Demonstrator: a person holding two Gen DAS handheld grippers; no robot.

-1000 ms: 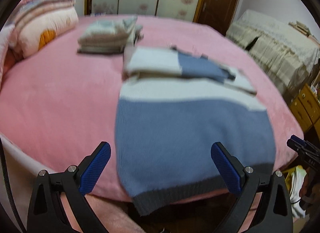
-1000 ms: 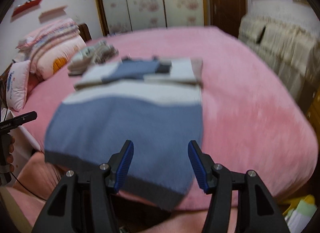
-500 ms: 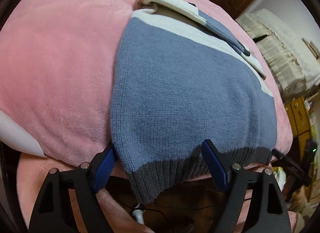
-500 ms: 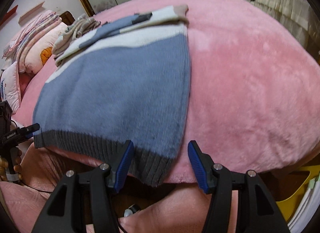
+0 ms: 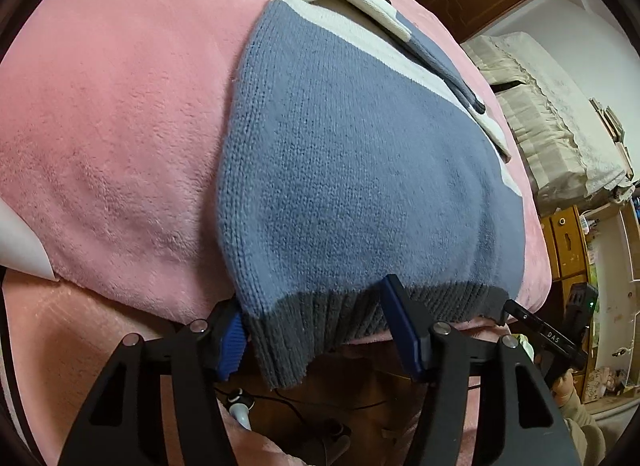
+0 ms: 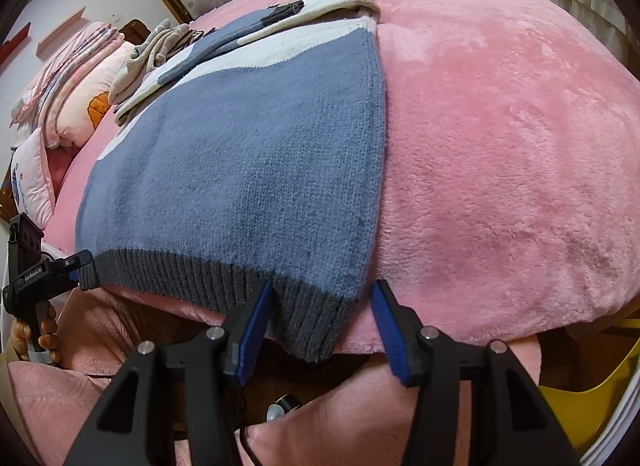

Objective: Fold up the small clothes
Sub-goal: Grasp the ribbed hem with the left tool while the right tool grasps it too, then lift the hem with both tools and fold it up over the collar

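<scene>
A blue knit sweater (image 5: 360, 165) with a white upper band and a grey ribbed hem (image 5: 288, 338) lies flat on the pink bed (image 5: 120, 125), sleeves folded across its top. The hem hangs over the near edge. My left gripper (image 5: 316, 330) straddles the hem's left corner; its jaws are closing, with one pad behind the fabric, one in front and a gap still showing. In the right wrist view the sweater (image 6: 248, 153) runs leftward, and my right gripper (image 6: 320, 320) straddles the hem's right corner (image 6: 312, 318), its jaws closing, the right pad clear of the cloth.
A pile of folded clothes (image 6: 152, 53) and pillows (image 6: 80, 97) sit at the bed's far left. A second bed with a beige cover (image 5: 560, 137) and wooden drawers (image 5: 568, 242) stand to the right. A yellow bin (image 6: 592, 394) is below the bed edge.
Both grippers have dropped from above the bed to its near edge. Their jaws have narrowed around the two corners of the grey hem. The sweater has not moved.
</scene>
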